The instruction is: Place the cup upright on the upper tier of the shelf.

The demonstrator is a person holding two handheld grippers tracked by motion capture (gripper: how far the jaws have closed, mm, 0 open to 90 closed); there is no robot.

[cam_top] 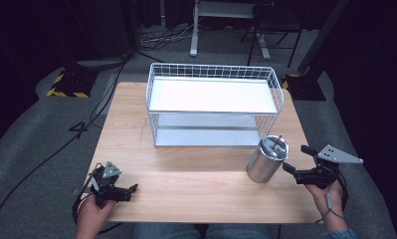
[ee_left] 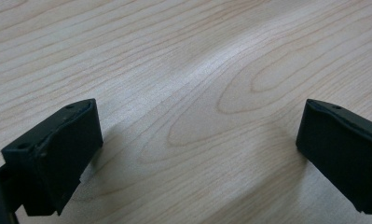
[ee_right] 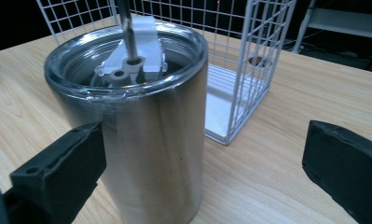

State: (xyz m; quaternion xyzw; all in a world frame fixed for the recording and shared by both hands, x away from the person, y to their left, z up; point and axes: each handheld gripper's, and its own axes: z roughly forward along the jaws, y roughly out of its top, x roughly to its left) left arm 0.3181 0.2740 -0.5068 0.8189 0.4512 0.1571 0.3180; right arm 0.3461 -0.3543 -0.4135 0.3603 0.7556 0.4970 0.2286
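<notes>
A steel tumbler (cam_top: pixel 266 160) with a clear lid and a straw stands upright on the wooden table (cam_top: pixel 186 184), right of centre, just in front of the white wire shelf rack (cam_top: pixel 213 102). My right gripper (cam_top: pixel 296 158) is open beside the tumbler's right side. In the right gripper view the tumbler (ee_right: pixel 141 126) stands close ahead, toward the left jaw and partly between the two. My left gripper (cam_top: pixel 134 189) rests low at the table's front left, open, with only bare wood (ee_left: pixel 197 93) between its jaws.
The wire rack (ee_right: pixel 230 60) has two white shelves and fills the table's back half. Cables and stand legs lie on the grey floor beyond the table. Bare wood stretches between the two grippers along the front edge.
</notes>
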